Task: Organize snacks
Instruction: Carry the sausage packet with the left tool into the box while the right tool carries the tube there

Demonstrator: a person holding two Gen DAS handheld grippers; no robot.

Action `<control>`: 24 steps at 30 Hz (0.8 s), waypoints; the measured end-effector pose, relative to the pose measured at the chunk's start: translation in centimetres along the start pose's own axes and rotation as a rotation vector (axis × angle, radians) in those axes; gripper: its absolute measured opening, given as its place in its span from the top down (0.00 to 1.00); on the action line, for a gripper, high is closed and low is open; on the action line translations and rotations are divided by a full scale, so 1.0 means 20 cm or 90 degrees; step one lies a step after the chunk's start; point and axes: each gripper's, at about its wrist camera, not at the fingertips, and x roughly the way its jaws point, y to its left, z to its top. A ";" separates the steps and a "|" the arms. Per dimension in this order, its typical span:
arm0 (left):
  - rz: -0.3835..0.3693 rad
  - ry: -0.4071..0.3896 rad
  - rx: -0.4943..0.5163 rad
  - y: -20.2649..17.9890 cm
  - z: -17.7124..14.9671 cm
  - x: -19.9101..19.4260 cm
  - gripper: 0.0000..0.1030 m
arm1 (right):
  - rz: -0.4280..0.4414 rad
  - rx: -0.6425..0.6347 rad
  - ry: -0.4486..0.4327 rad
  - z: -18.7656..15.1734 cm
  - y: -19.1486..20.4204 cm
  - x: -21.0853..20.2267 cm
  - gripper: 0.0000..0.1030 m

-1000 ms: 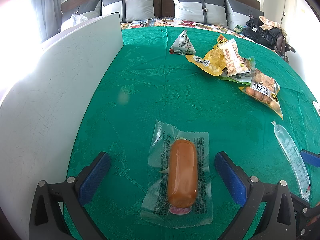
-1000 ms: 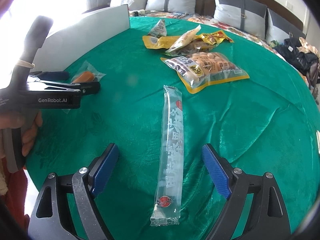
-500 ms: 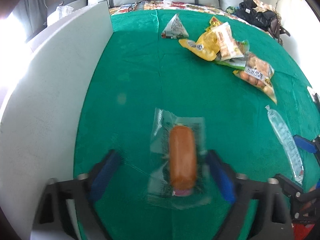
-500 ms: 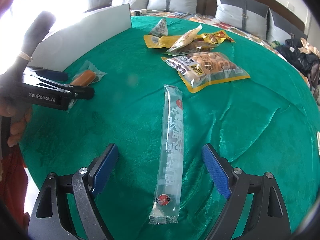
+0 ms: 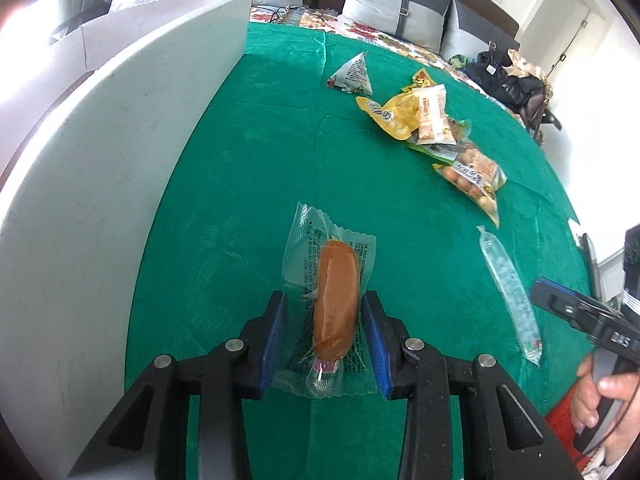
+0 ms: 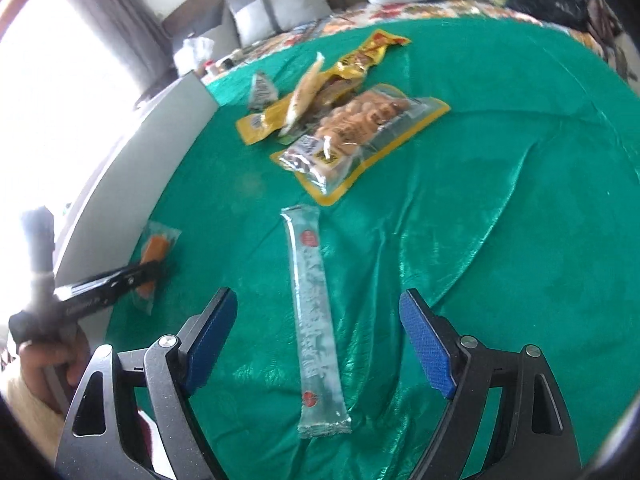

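My left gripper [image 5: 325,334] is shut on an orange sausage in a clear wrapper [image 5: 335,300], its blue pads pressing both sides of the packet, seemingly just off the green cloth. The same sausage [image 6: 154,250] shows at the left of the right wrist view, held by the left gripper [image 6: 154,272]. My right gripper [image 6: 316,340] is open and empty, its pads astride a long clear stick packet [image 6: 316,320] that lies on the cloth. That stick packet [image 5: 508,288] also shows in the left wrist view, beside the right gripper [image 5: 560,304].
A white board [image 5: 120,168] stands upright along the left edge of the green cloth [image 5: 280,152]. A pile of snacks lies farther back: a nut bag [image 6: 360,136], yellow packets [image 5: 396,116] and a triangular packet [image 5: 354,72]. Pillows and a dark bag lie beyond.
My left gripper has closed from wide open onto the sausage packet. My right gripper has stayed open and shifted its view over the stick packet.
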 end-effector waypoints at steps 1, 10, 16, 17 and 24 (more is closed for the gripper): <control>-0.006 -0.004 0.003 -0.01 0.00 -0.02 0.64 | -0.006 -0.015 0.014 0.02 0.03 0.02 0.17; -0.078 -0.051 -0.004 -0.03 0.02 -0.25 0.64 | -0.124 -0.117 0.102 0.01 0.30 0.13 0.81; -0.127 -0.090 -0.016 -0.03 0.04 -0.47 0.64 | -0.003 0.013 0.034 0.04 0.26 -0.08 0.81; -0.135 -0.098 -0.017 -0.02 0.04 -0.52 0.64 | 0.015 0.019 0.023 0.06 0.28 -0.12 0.81; -0.134 -0.164 -0.065 0.20 0.10 -0.84 0.63 | 0.173 -0.012 -0.032 0.28 0.73 -0.31 0.81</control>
